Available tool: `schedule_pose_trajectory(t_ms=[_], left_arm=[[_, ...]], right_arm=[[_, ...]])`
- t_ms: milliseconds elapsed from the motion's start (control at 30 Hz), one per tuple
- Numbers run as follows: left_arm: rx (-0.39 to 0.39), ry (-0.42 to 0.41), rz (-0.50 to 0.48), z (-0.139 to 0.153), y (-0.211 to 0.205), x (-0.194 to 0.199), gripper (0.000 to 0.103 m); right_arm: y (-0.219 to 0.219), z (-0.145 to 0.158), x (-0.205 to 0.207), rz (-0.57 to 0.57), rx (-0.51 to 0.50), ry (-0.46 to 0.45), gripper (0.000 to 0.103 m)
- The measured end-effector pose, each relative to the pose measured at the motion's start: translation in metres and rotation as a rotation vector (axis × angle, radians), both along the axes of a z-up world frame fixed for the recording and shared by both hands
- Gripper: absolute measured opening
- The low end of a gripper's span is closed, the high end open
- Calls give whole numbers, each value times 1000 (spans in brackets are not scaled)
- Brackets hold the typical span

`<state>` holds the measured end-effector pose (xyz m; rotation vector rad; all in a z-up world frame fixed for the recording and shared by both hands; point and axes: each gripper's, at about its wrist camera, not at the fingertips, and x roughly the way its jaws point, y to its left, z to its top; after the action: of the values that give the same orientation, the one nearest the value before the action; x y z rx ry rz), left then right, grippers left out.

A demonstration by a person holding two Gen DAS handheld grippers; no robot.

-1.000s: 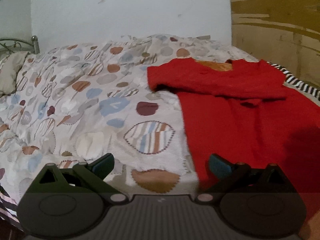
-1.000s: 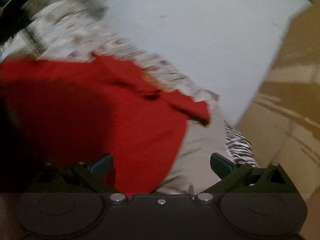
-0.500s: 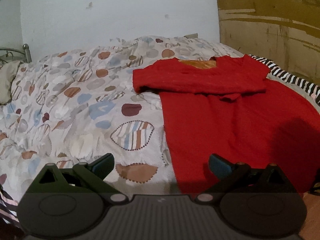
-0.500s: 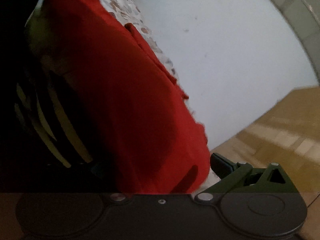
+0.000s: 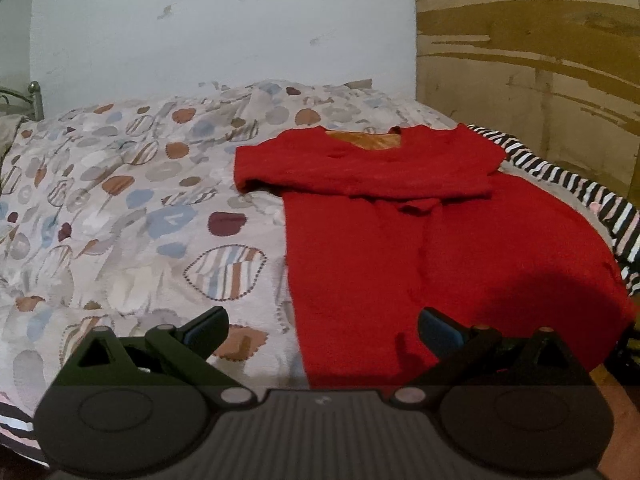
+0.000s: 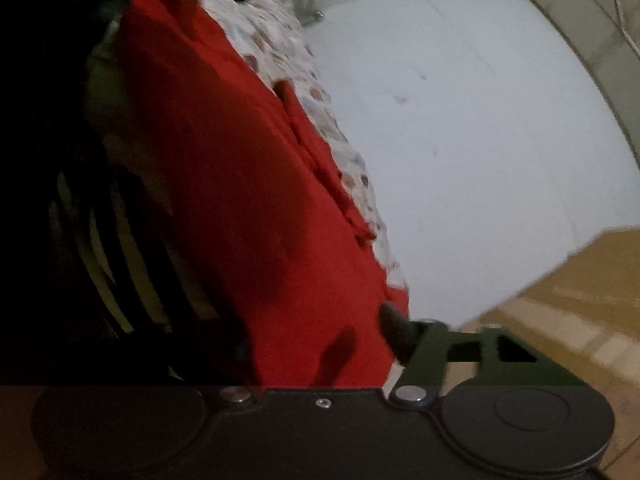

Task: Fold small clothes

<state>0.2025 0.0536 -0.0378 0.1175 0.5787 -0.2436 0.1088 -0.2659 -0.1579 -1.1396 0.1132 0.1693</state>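
A red garment (image 5: pixel 380 240) lies flat on the bed, sleeves folded across its chest and an orange lining showing at the neckline (image 5: pixel 368 140). My left gripper (image 5: pixel 322 326) hangs open over the bed's near edge, with the garment's lower left edge in front of its fingers and nothing between them. The right wrist view is rolled sideways and dim. There the red garment (image 6: pixel 240 200) fills the middle, and my right gripper (image 6: pixel 318 342) is closing around its near edge. One fingertip (image 6: pixel 394 332) sits at the cloth's side; the other is lost in shadow.
A duvet with coloured spots (image 5: pixel 140 200) covers the bed left of the garment. A black-and-white striped cloth (image 5: pixel 580 188) lies along the right side. A white wall and a wooden panel (image 5: pixel 520 60) stand behind; a metal bedpost (image 5: pixel 34 96) is at far left.
The right gripper rolled sideways, dropped to the garment's edge, and its jaws narrowed from wide open. In the left wrist view the garment has slid a little to the left.
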Motion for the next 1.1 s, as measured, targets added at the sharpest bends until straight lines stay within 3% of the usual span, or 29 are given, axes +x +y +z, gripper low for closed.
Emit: schedule_pose_trajectory(t_ms=[100, 200, 400, 533, 633, 833, 1000, 1100], left_arm=[[-7, -3, -13, 0, -1, -4, 103], [-15, -13, -31, 1, -2, -10, 103], [-78, -58, -128, 0, -11, -30, 103], [-123, -74, -210, -5, -33, -44, 103], [-88, -99, -246, -9, -55, -48, 103], [105, -121, -231, -27, -113, -33, 103], [158, -65, -163, -43, -130, -8, 102], [213, -72, -112, -48, -122, -6, 93]], right_arm=[[1, 16, -2, 34, -13, 27, 21], [4, 45, 2, 51, 34, 115, 16], [6, 128, 31, 23, 288, 382, 16], [-1, 177, 64, -51, 581, 591, 15], [-5, 200, 85, -101, 731, 687, 14], [-11, 220, 112, -148, 876, 795, 13], [-11, 225, 122, -156, 904, 814, 13], [-12, 227, 120, -152, 907, 811, 13]])
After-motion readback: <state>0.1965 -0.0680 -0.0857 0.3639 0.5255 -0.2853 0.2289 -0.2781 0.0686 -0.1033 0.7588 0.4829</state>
